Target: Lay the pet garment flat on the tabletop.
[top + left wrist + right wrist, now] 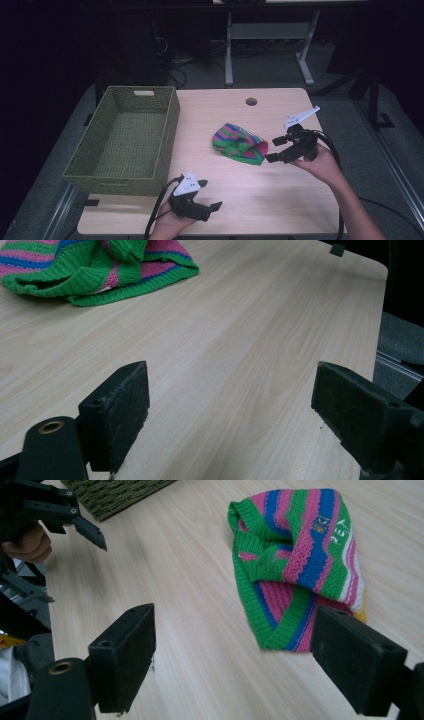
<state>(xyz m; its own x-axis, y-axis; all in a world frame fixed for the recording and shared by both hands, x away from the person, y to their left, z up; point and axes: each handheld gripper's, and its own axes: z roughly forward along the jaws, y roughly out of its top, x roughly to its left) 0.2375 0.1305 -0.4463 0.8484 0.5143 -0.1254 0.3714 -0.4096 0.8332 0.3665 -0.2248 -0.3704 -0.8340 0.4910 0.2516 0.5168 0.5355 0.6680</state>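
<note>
Nearest you, your left gripper (210,196) hovers over the table's (280,200) near edge, jaws spread wide and holding nothing. Farther in and to the right, your right gripper (274,149) is just beside the striped knit hat (238,143), jaws also wide apart and empty. Likely you're at the approach: next, close on the hat's near rim. The woven basket (165,145) waits far left, empty.

Wood-grain table (280,200), light top, round cable hole (251,101) near far edge. Olive woven basket (80,165) along left edge, slot handle in far wall. Striped knit hat (239,143), green/pink/blue, crumpled, lying mid-table, well apart from basket. Grey desk frame (270,30) beyond far edge, cables on floor.
</note>
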